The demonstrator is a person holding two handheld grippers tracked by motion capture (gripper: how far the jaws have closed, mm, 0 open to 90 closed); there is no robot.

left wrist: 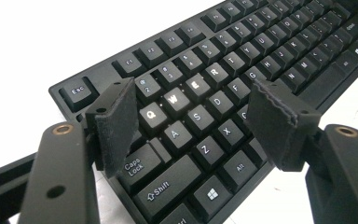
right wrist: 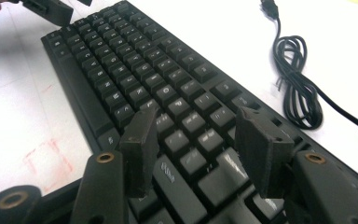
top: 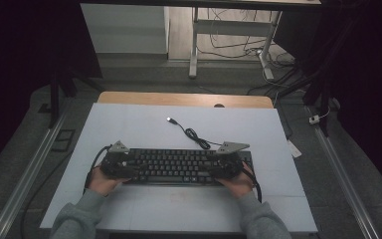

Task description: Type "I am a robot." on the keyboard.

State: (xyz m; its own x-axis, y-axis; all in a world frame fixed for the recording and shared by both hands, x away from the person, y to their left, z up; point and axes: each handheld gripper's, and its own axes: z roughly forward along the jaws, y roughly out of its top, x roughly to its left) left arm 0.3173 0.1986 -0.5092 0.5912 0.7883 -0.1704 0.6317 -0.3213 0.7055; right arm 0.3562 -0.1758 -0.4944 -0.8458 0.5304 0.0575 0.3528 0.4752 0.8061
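White counter (top: 144, 124) below, keyboard (top: 176, 166) lying between my tongs: left tongs (left wrist: 193, 105) released over QWERTY, right tongs (right wrist: 193, 135) released over the far end. I'd grip both ends evenly before lifting.

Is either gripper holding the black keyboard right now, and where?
Nothing is held. Left gripper and right gripper both stand open above the black keyboard, one over each end, pads off it.

Keyboard (left wrist: 205, 93) keys: Esc, Caps Lock, Shift, Alt, QWE (backlit), ASD.
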